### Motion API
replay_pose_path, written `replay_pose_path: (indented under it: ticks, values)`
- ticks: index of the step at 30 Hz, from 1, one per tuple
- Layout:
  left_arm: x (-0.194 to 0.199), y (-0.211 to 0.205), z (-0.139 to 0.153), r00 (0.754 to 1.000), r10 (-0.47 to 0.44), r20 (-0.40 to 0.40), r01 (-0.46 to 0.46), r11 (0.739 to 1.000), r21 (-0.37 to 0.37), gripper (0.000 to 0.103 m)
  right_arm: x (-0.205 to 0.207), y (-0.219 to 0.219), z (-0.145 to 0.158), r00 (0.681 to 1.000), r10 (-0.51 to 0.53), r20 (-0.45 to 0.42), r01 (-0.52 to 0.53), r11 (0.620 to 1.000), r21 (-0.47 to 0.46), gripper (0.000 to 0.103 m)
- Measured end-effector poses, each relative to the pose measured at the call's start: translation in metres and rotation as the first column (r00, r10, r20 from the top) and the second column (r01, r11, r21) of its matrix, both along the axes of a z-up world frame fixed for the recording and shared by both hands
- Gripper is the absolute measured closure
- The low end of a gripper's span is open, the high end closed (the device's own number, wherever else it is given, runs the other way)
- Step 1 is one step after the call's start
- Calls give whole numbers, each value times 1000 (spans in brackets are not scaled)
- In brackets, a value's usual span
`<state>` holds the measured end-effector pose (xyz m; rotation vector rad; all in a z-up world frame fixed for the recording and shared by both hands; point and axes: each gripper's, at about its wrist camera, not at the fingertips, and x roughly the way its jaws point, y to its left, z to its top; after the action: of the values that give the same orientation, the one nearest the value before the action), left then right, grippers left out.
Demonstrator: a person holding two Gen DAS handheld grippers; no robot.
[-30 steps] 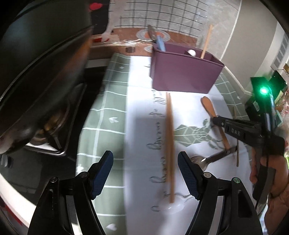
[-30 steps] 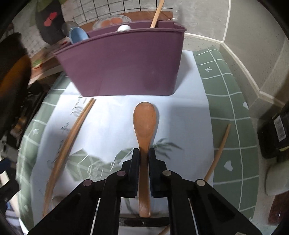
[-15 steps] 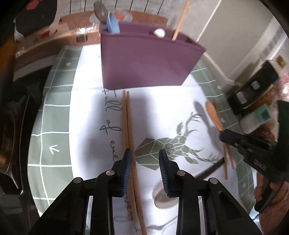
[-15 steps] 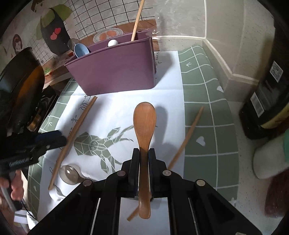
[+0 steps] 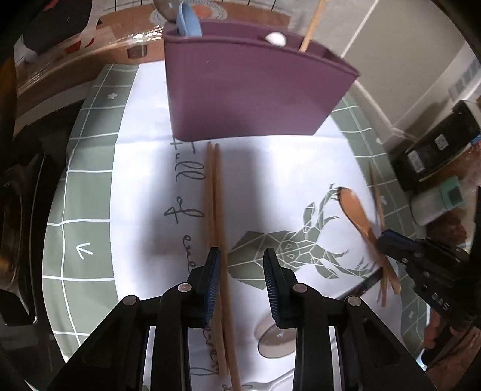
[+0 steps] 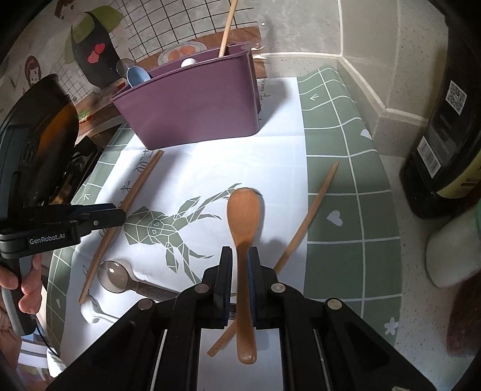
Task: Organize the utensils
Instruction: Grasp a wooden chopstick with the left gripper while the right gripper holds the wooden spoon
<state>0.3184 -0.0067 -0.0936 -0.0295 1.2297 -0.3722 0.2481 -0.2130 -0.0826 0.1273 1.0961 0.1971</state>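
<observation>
1. Right gripper (image 6: 240, 270): pads pinched on the handle of a wooden spoon (image 6: 244, 216). The spoon is held clear of the mat, bowl pointing away from the camera, handle end sticking back past the pads.
2. Left gripper (image 5: 242, 276): jaws partly spread with a gap between the pads. The pair of wooden chopsticks (image 5: 215, 204) lies on the mat just inside the left-hand pad; whether that pad touches them cannot be told. Nothing is clamped.
3. Metal spoon (image 6: 115, 275): flat on the mat, bowl toward the left gripper's side, dark handle running under the right gripper.
4. Single wooden chopstick (image 6: 303, 228): loose on the mat, diagonal, just right of the held spoon, its near end passing under the right gripper.
5. White spoon (image 6: 96, 312): near edge of the mat, only partly seen.
6. Mat (image 6: 336, 180): white centre with a green geometric deer and script lettering, green grid border.
7. Purple utensil caddy (image 6: 195, 111): upright at the far end of the mat, the chopstick pair's far tips just short of its base. It holds a blue spoon (image 6: 136, 76), a white-ended utensil (image 6: 188, 62) and one upright chopstick (image 6: 228, 27).
8. Dark bottle (image 6: 445, 126): on the counter, well right of the mat.
9. A hand (image 6: 27, 282) grips the left gripper's handle.
</observation>
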Motion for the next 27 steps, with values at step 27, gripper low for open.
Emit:
replay_pose_path:
  ticks: [27]
  values:
    - [21,-20,-10,997,22,-71,-24,999,-21,72,-7,4,-3,1000,3,-15,-3,1000,11,94]
